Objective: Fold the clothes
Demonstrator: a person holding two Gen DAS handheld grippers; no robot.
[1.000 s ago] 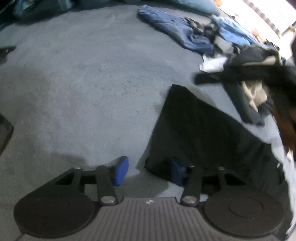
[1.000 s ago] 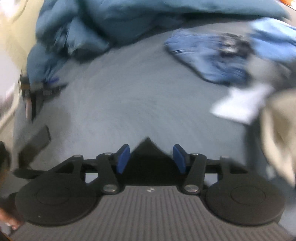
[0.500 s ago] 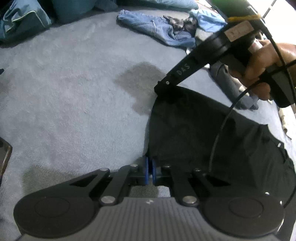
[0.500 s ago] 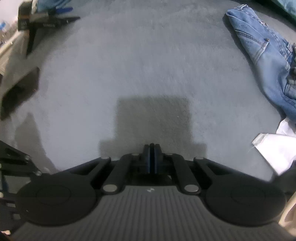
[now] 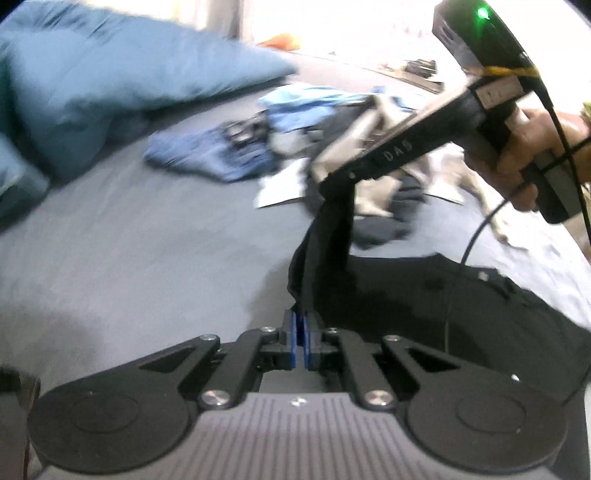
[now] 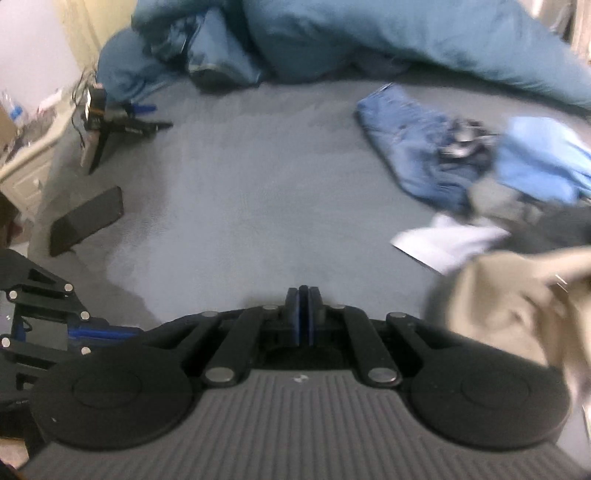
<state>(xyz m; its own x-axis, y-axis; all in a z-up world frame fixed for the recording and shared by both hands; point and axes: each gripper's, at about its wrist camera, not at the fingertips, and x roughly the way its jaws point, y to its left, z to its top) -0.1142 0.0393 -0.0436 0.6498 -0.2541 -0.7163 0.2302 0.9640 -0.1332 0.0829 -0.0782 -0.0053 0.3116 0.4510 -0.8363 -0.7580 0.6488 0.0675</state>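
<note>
A black garment (image 5: 461, 306) lies on the grey bed surface (image 5: 166, 236), with its near left edge lifted. My left gripper (image 5: 300, 341) is shut on the garment's near corner. My right gripper (image 6: 303, 317) is shut. In the left wrist view it (image 5: 334, 192) pinches the far corner and holds it above the bed, so the edge (image 5: 317, 254) hangs between the two grippers. In the right wrist view the cloth is hidden under the gripper body.
A pile of clothes lies beyond: blue jeans (image 6: 413, 155), a light blue garment (image 6: 539, 158), white cloth (image 6: 443, 240), beige cloth (image 6: 513, 299). A teal duvet (image 6: 369, 33) lies at the back. A dark phone (image 6: 86, 219) and a small tripod (image 6: 110, 122) lie at left.
Both grippers went from open to shut on the black garment's left corners. Both have since risen, lifting that edge off the bed.
</note>
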